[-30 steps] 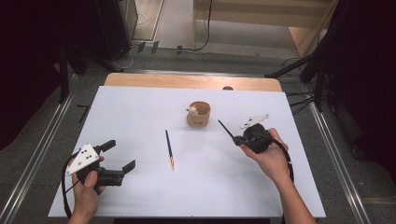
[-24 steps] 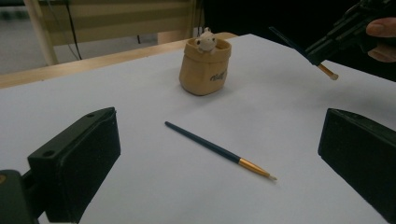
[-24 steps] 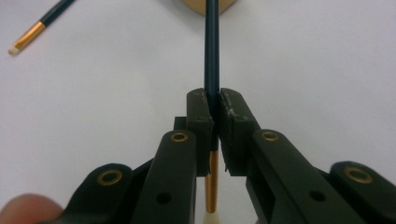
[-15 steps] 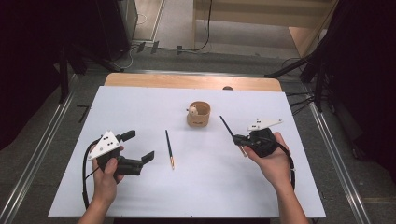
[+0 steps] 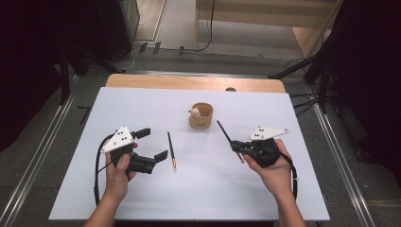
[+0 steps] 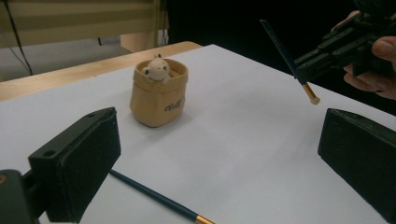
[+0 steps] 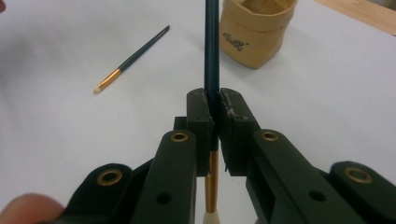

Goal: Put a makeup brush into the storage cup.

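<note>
A: Right gripper (image 7: 212, 114), seen along its own jaws: clamped tight on a dark brush (image 7: 211, 51), handle running up and away, gold ferrule and pale tip down between the jaw arms.

B: And from above?

A: Same right gripper (image 5: 239, 147), cradled palm-up in the right hand (image 5: 267, 163) at the table's right, held brush (image 5: 226, 134) slanting up toward the middle. Left gripper (image 5: 153, 144) at the left, jaws spread wide with nothing between them, left hand (image 5: 120, 165) wrapped over the body.

B: Anything near those open jaws?

A: A second brush (image 5: 170, 150) lying flat on the white table (image 5: 293, 189), just right of the left gripper. In the left gripper view, that brush (image 6: 159, 198) low between the jaws, not touched.

B: Containers?

A: One tan pouch-shaped cup (image 5: 201, 116), upright mid-table, ahead of both grippers. Left gripper view alone reveals its contents: a small pale bear figure (image 6: 156, 69) peeking over the rim. Right gripper view catches the cup's (image 7: 254, 32) side and lettering, inside unclear.
</note>
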{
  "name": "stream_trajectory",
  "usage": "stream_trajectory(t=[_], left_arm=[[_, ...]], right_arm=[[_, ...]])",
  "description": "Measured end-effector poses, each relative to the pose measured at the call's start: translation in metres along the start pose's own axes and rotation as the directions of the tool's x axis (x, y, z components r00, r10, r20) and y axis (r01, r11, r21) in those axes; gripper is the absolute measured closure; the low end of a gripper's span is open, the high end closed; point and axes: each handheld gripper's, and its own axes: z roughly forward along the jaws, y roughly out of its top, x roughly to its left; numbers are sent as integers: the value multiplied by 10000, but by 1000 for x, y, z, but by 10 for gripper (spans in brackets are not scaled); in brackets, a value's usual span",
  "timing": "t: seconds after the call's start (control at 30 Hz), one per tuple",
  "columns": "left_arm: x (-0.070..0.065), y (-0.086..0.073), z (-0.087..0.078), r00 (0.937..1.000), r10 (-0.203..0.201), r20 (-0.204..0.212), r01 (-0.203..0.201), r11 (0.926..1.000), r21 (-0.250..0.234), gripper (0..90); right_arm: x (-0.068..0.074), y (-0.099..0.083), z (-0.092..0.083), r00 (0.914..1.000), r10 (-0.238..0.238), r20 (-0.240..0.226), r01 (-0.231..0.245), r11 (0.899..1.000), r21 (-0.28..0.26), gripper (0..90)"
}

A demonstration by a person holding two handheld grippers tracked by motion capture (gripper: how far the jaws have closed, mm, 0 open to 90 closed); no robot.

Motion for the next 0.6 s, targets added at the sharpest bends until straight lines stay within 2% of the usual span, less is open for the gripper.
stream_trajectory(t=[0.13,0.23,0.4,0.47,0.57,0.6], left_arm=[[-6,-1,6,9977,14,677,-25,9999,167,31],[-8,-1,7,9881,-137,1533,128,9999,66,46],[-15,-1,12,9837,-2,1800,-100,9984,560,136],[-17,0,14,9796,-127,2008,-32,9969,785,143],[-20,0,15,9775,-134,2107,-59,9959,907,195],[-21,0,15,9762,-145,2166,-66,9953,962,209]], right_arm=[[11,2,0,9985,-408,-377,404,9991,-114,848],[23,5,1,9942,-895,-592,890,9960,-98,848],[40,10,6,9831,-1483,-1070,1488,9889,-30,848],[45,11,9,9776,-1730,-1195,1740,9847,-18,848],[54,12,14,9649,-2164,-1486,2198,9755,67,848],[55,13,14,9640,-2194,-1501,2236,9746,114,848]])
